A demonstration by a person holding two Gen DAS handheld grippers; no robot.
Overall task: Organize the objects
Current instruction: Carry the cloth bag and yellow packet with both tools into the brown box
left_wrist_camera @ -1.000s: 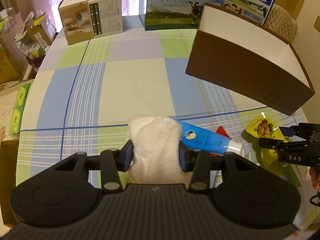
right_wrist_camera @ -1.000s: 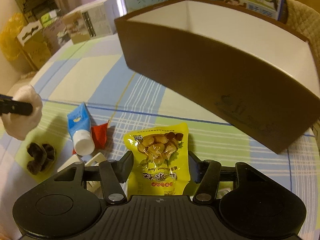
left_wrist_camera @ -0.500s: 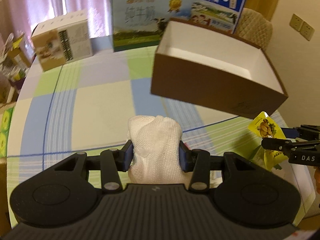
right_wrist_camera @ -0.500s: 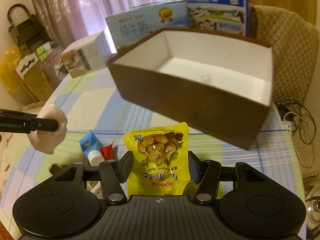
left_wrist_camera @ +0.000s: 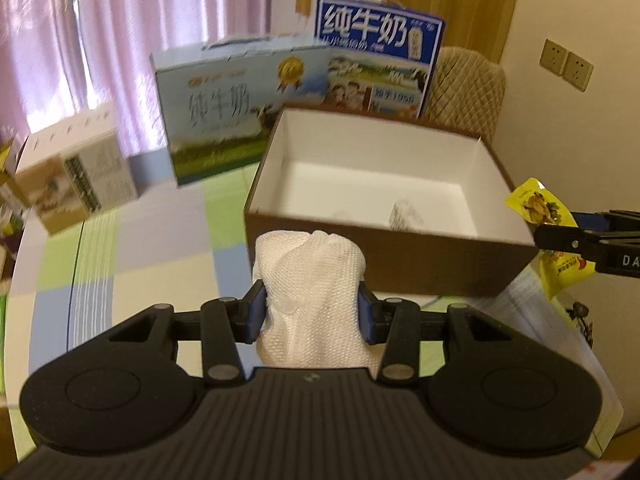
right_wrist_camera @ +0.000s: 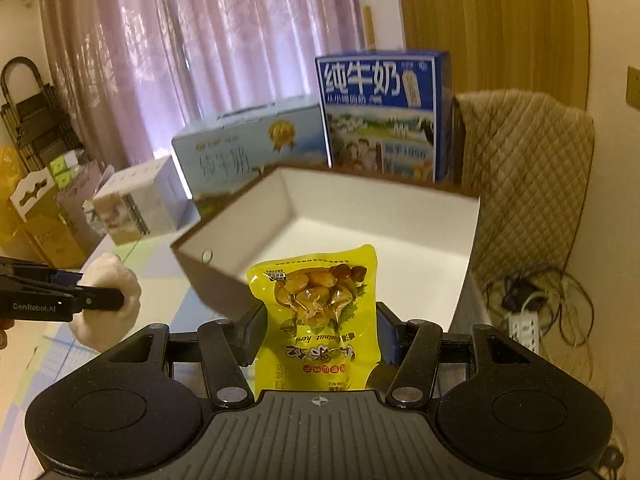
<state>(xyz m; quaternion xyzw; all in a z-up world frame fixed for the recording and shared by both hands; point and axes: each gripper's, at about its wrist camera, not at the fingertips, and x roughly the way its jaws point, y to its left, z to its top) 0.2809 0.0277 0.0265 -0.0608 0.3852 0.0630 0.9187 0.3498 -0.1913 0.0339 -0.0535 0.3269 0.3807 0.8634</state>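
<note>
Two items in transit — our left gripper (left_wrist_camera: 311, 312) fingers clamp the white cloth (left_wrist_camera: 310, 276), right gripper (right_wrist_camera: 320, 332) fingers the yellow snack pouch (right_wrist_camera: 316, 312); brown box (left_wrist_camera: 400, 248) ahead holds nothing yet.

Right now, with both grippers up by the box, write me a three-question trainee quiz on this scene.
1. True or false: the brown box already has items lying in it.
2. Which gripper holds the yellow snack pouch? A) left gripper B) right gripper
3. Fill in: the left gripper is shut on a white ____.

Key:
1. False. The white inside of the box shows bare floor, no items.
2. B. The pouch stands between the right gripper's fingers.
3. Cloth. The white cloth bundle is pinched between the left gripper's blue pads.
</note>
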